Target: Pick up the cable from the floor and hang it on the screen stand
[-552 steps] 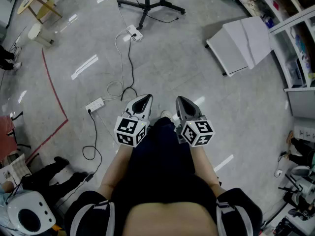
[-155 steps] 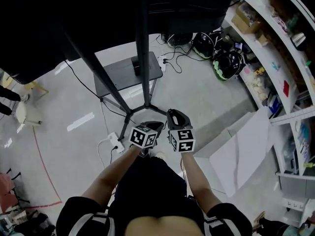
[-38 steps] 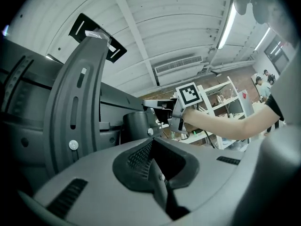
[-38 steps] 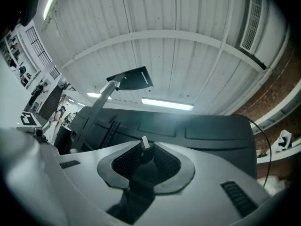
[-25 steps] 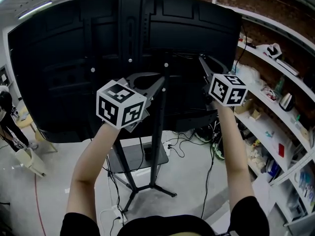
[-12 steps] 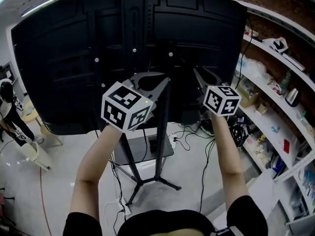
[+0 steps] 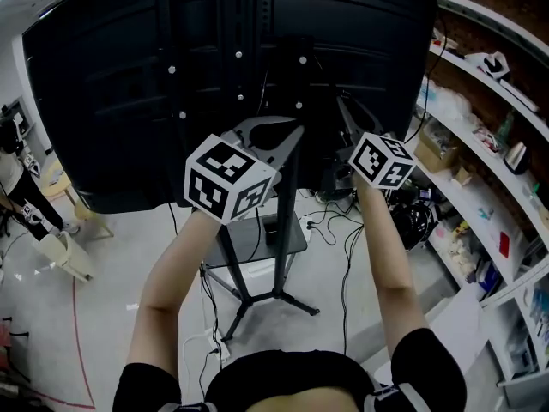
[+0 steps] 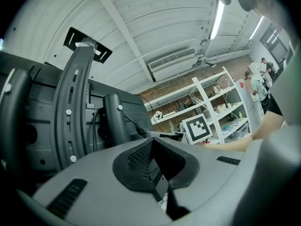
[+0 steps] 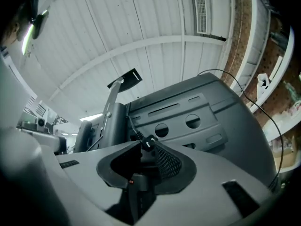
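Workshop floor [image 7: 103, 256] shows wider beneath my arms than half a second ago, and both grippers sit lower against the screen [image 7: 103, 101]. Left gripper [image 7: 297, 130]: jaws together, nothing between them, tips close to the pole [image 7: 290, 204]. Right gripper [image 9: 143, 144]: jaws narrow and just been opening, with the cable [image 9: 147, 142] plug still pinched at their tips behind the screen. I read open room at left; shelves [image 7: 489, 144] crowd the right edge.
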A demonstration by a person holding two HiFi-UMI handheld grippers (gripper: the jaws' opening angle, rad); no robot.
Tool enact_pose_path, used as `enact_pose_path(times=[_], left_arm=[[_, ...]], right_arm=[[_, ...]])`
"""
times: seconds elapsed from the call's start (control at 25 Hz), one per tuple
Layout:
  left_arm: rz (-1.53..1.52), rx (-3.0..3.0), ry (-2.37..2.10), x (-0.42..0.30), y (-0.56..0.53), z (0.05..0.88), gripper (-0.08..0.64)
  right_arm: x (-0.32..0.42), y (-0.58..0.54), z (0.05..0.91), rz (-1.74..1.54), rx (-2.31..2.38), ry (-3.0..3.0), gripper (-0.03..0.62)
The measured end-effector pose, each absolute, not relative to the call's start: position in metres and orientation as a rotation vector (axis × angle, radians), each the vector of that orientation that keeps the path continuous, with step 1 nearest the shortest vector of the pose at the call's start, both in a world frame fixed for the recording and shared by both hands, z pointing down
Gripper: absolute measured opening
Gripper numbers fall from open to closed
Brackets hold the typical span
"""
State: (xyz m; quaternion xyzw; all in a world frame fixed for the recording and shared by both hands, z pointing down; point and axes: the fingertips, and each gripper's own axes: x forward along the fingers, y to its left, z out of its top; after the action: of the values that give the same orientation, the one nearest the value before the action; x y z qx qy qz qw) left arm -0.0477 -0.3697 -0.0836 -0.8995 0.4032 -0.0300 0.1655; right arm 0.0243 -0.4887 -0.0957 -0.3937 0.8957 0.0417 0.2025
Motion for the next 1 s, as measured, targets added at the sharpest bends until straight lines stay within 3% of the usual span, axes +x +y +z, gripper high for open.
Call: enact_pose_path(times=[0.2, 1.0], left_arm=[[-0.061, -2.588, 1.144, -0.042, -0.366, -0.064, 0.008], [0.141, -2.815, 1.204, 0.011, -0.332, 0.054, 0.008]], right_arm=[[0.036, -0.470, -0.084, 0.218, -1.090, 2.461, 0.110], [0.082, -0.345, 0.059, 0.053, -1.210, 2.486, 0.110]])
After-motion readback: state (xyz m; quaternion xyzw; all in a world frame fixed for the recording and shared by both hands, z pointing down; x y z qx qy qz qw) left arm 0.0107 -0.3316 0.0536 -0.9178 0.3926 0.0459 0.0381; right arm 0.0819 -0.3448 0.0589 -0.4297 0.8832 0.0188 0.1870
